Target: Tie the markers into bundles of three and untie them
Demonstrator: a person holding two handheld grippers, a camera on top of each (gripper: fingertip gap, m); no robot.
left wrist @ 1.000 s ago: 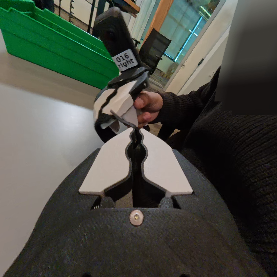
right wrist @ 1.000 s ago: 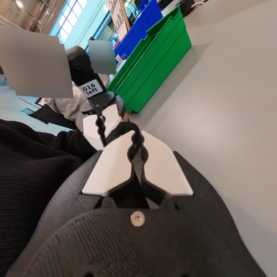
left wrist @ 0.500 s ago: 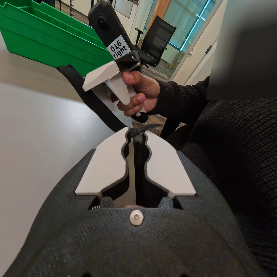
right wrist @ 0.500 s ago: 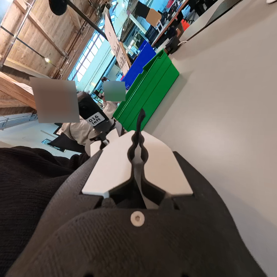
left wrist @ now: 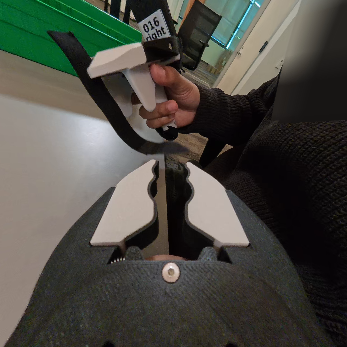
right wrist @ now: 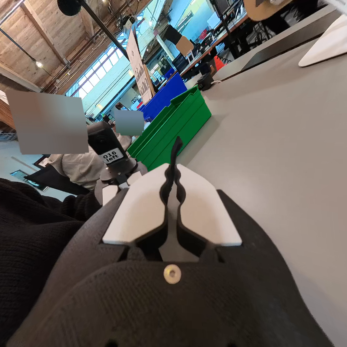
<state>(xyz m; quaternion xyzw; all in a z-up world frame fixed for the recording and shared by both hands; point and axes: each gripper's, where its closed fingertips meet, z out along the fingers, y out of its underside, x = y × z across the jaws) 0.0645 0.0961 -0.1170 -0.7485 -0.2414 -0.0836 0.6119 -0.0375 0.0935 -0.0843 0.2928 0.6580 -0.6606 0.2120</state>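
Note:
A black webbing strap (left wrist: 97, 93) curves from upper left down to a blurred end just above my left gripper's tips. My left gripper (left wrist: 170, 164) is open and holds nothing, at the table's near edge. My right gripper (left wrist: 93, 68), held by a hand (left wrist: 174, 101), is above it and shut on the strap. In the right wrist view my right gripper (right wrist: 172, 167) is shut on the strap (right wrist: 175, 150), whose end sticks up past the fingertips. The left gripper (right wrist: 122, 185) shows low to its left, partly hidden behind the right fingers.
A grey table (right wrist: 281, 150) (left wrist: 47, 150) runs ahead. A green bin (right wrist: 178, 122) (left wrist: 37, 37) stands at its far side, with a blue bin (right wrist: 165, 93) behind it. A small black device (right wrist: 205, 82) and a white flat object (right wrist: 328, 47) lie farther off. A person's black sweater (left wrist: 281, 169) is close. Left tips to right tips: about 10 cm.
My left gripper has opened and let go of the strap. My right gripper has risen and moved away with the strap, which now hangs in a long curve.

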